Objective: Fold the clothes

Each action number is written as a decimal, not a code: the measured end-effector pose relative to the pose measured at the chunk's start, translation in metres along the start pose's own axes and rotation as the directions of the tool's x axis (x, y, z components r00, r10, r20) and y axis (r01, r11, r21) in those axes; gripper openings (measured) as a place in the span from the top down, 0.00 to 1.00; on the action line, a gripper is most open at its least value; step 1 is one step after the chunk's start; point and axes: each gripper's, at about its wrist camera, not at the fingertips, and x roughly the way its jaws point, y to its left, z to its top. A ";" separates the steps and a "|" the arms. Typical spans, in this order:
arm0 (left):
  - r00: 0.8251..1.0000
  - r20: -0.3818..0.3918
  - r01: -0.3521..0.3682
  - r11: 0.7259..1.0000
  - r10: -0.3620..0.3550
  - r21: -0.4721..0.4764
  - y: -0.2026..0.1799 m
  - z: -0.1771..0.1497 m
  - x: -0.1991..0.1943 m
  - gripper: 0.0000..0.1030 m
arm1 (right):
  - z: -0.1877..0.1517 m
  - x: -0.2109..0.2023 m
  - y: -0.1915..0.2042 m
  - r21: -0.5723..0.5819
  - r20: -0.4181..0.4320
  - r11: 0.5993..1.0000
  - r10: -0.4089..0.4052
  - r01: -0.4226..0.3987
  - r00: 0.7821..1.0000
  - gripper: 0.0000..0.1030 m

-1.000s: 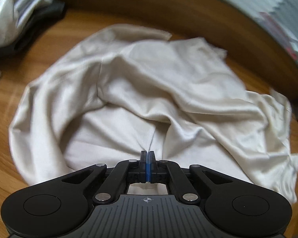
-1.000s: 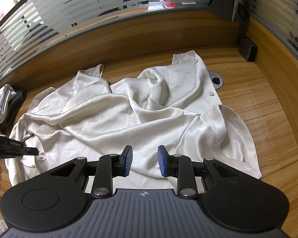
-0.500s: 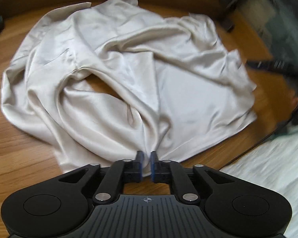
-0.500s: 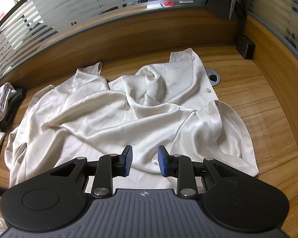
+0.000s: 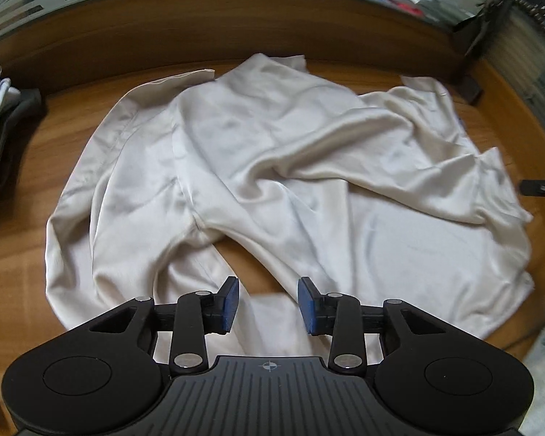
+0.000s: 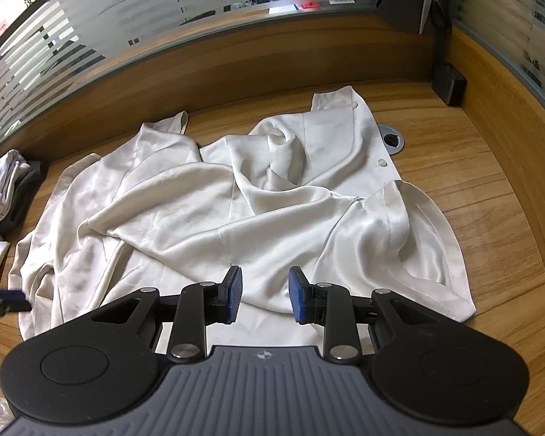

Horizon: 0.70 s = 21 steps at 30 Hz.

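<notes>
At nine o'clock in both wrist views a small heap of white and dark grey folded clothes (image 6: 7,185) sits at the edge of the brown wood-grain table (image 6: 490,218). Filling the middle of that table lies the task's thing, a cream satin button-up shirt (image 5: 290,167), rumpled and spread out rather than folded, with a bare wedge of wood showing through a gap near six o'clock in the left view. The left tongs (image 5: 268,303) were pressed together on a pinch of this fabric a second ago; they have just been opening and now stand spread above the near hem with nothing between the blue pads. The shirt has dropped flatter and lies in a new arrangement, so this reads as a release after a tug or toss to straighten it. The right tongs (image 6: 265,296) hover at six o'clock of their view, parted as before and empty, over the hem. Smoothing looks unfinished; no fold has been made yet.
</notes>
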 end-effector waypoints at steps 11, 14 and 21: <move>0.989 -0.059 -0.131 0.987 0.137 0.093 -0.001 -0.002 0.045 0.64 | -0.001 0.003 0.000 0.015 -0.010 1.000 -0.005 0.005 1.000 0.68; 0.986 -0.068 -0.144 0.984 0.151 0.102 -0.001 -0.007 0.051 0.63 | -0.001 0.005 0.000 0.014 -0.013 1.000 -0.004 0.005 1.000 0.68; 0.989 -0.032 -0.145 0.987 0.148 0.069 0.007 -0.011 0.046 0.96 | 0.001 0.006 0.001 0.010 -0.011 1.000 -0.004 0.004 1.000 0.65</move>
